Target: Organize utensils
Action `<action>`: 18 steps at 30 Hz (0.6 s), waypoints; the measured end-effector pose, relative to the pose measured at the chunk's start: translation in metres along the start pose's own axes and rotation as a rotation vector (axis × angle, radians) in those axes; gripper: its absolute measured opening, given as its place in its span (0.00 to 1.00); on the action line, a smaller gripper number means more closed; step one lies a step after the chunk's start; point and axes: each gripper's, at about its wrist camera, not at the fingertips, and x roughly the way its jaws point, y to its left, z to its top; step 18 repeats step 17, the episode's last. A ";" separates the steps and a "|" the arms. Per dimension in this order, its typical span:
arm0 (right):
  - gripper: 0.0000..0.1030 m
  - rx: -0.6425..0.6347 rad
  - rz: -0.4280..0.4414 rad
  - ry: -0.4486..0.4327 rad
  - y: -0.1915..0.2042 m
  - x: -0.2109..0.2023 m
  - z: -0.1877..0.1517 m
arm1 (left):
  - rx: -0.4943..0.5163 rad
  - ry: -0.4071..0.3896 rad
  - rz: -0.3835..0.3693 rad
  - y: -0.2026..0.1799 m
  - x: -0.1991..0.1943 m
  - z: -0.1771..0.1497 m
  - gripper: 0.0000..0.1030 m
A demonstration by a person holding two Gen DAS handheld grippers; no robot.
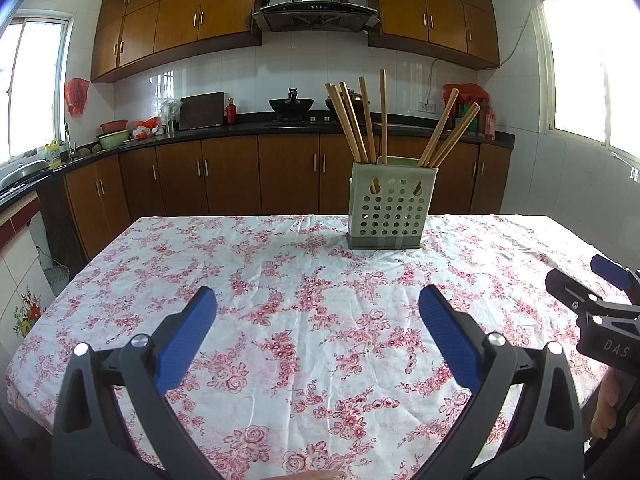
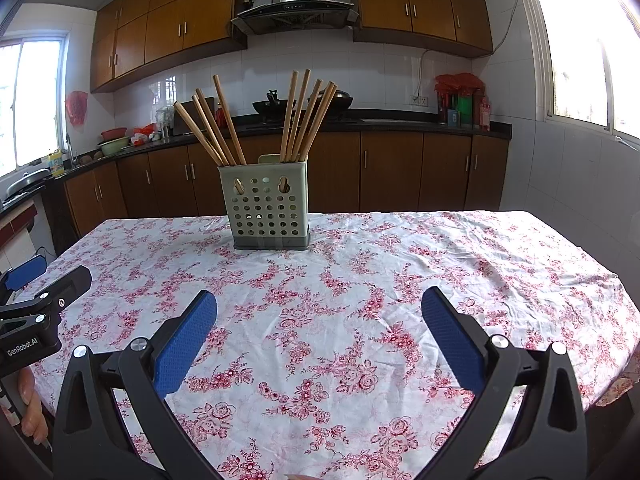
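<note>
A pale green perforated utensil holder [image 1: 386,206] stands upright on the far middle of the table; it also shows in the right wrist view [image 2: 267,207]. Several wooden chopsticks [image 1: 354,120] stand in it, leaning left and right, and show in the right wrist view [image 2: 298,116] too. My left gripper [image 1: 318,320] is open and empty, held above the cloth well short of the holder. My right gripper [image 2: 319,322] is open and empty, also short of the holder. Each gripper shows at the edge of the other's view: the right one [image 1: 600,300], the left one [image 2: 40,300].
The table carries a white cloth with red flowers [image 1: 304,288]. Behind it run brown kitchen cabinets [image 1: 228,176] and a dark counter with a wok [image 1: 291,104], bowls and bottles. The table's right edge [image 2: 612,280] drops off near my right gripper.
</note>
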 end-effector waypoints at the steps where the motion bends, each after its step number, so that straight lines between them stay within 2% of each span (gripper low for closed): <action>1: 0.98 0.000 0.000 0.000 0.000 0.000 0.000 | -0.001 0.000 0.000 0.000 0.000 0.000 0.96; 18: 0.98 0.001 0.001 0.001 -0.002 0.001 -0.001 | -0.002 0.003 0.002 -0.005 0.003 -0.002 0.96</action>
